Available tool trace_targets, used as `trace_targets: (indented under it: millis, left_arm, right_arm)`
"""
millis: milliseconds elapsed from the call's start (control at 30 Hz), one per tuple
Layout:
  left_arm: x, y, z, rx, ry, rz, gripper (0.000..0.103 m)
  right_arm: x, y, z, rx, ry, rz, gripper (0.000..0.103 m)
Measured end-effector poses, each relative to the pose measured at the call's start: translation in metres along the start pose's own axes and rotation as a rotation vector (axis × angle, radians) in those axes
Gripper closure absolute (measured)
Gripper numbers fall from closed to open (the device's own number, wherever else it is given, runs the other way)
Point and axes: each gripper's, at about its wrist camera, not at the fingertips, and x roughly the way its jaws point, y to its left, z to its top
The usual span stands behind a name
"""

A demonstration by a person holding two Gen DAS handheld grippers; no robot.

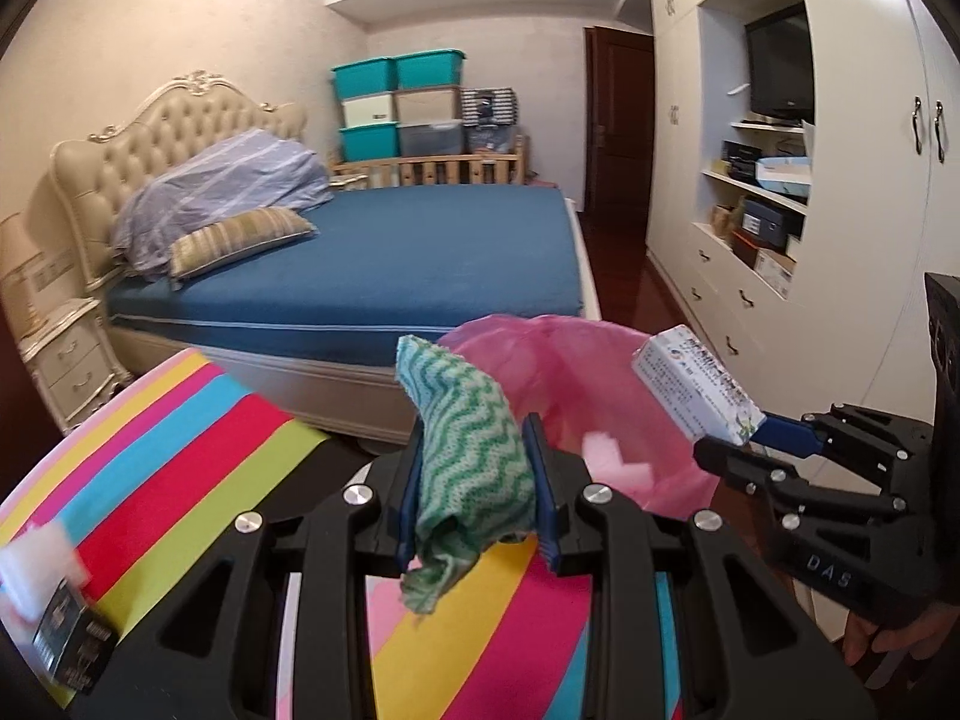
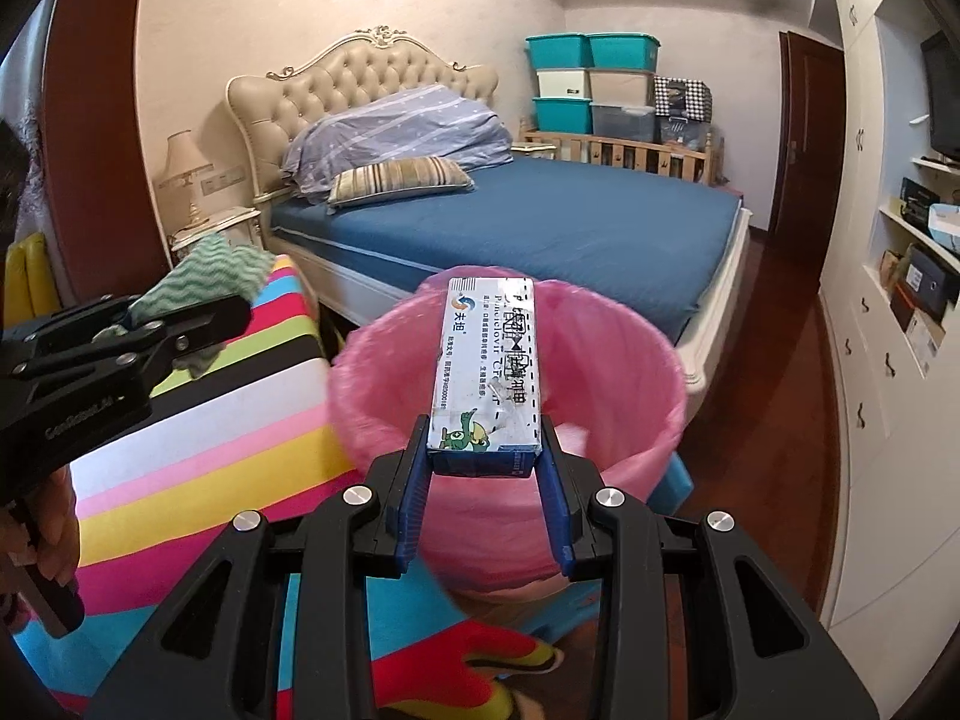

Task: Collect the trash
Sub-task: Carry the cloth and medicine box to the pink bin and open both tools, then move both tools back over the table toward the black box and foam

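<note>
My left gripper (image 1: 474, 456) is shut on a green-and-white wavy cloth (image 1: 468, 450), held above the striped table's edge, left of the bin. It also shows in the right wrist view (image 2: 180, 315) with the cloth (image 2: 210, 276). My right gripper (image 2: 486, 450) is shut on a white medicine box (image 2: 489, 360) and holds it over the open mouth of the trash bin with a pink liner (image 2: 630, 396). In the left wrist view the box (image 1: 696, 384) hangs over the bin (image 1: 600, 372), where a white scrap (image 1: 612, 456) lies inside.
A rainbow-striped table (image 1: 180, 450) holds a dark small box (image 1: 72, 642) and a white crumpled paper (image 1: 30, 564) at its left. A bed with a blue sheet (image 2: 540, 222) stands behind the bin. White wardrobe drawers (image 2: 870, 390) line the right.
</note>
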Motion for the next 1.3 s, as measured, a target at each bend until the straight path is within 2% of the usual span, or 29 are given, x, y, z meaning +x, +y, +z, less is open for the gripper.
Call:
trace_targets:
  millis: [300, 333, 400, 433, 467, 500, 600, 667, 800, 1033, 1300]
  left_arm:
    - [0.048, -0.024, 0.026, 0.039, -0.005, -0.062, 0.071]
    - [0.052, -0.024, 0.029, 0.041, -0.013, -0.066, 0.068]
    - [0.06, -0.027, 0.033, 0.048, -0.028, -0.069, 0.041]
    - [0.061, -0.026, 0.034, 0.045, -0.036, -0.059, 0.022]
    - [0.062, -0.023, 0.035, 0.028, -0.057, -0.037, 0.018]
    - [0.061, -0.019, 0.035, 0.016, -0.062, -0.03, 0.018]
    - [0.057, -0.007, 0.032, -0.006, -0.056, -0.003, 0.018]
    - [0.052, 0.004, 0.027, -0.019, -0.052, 0.031, 0.011]
    - [0.033, 0.024, 0.012, -0.036, -0.048, 0.084, 0.007]
    - [-0.017, 0.061, -0.021, -0.094, -0.04, 0.169, 0.005]
    - [-0.086, 0.089, -0.067, -0.108, -0.028, 0.282, 0.005]
  right_arm:
    - [0.017, -0.031, 0.008, 0.023, -0.017, -0.009, 0.07]
    - [0.019, -0.033, 0.01, 0.024, -0.017, -0.006, 0.069]
    - [0.024, -0.038, 0.011, 0.03, -0.019, -0.001, 0.067]
    - [0.027, -0.041, 0.013, 0.035, -0.015, -0.006, 0.059]
    - [0.025, -0.044, 0.011, 0.042, -0.019, -0.01, 0.054]
    - [0.025, -0.046, 0.011, 0.052, -0.025, -0.01, 0.051]
    - [0.022, -0.052, 0.011, 0.067, -0.027, -0.013, 0.051]
    - [0.021, -0.052, 0.008, 0.075, -0.02, -0.016, 0.051]
    - [0.02, -0.048, 0.003, 0.09, 0.0, -0.004, 0.05]
    - [0.012, -0.015, 0.002, 0.059, 0.008, 0.039, 0.05]
    - [0.008, 0.05, 0.003, -0.002, 0.021, 0.125, 0.048]
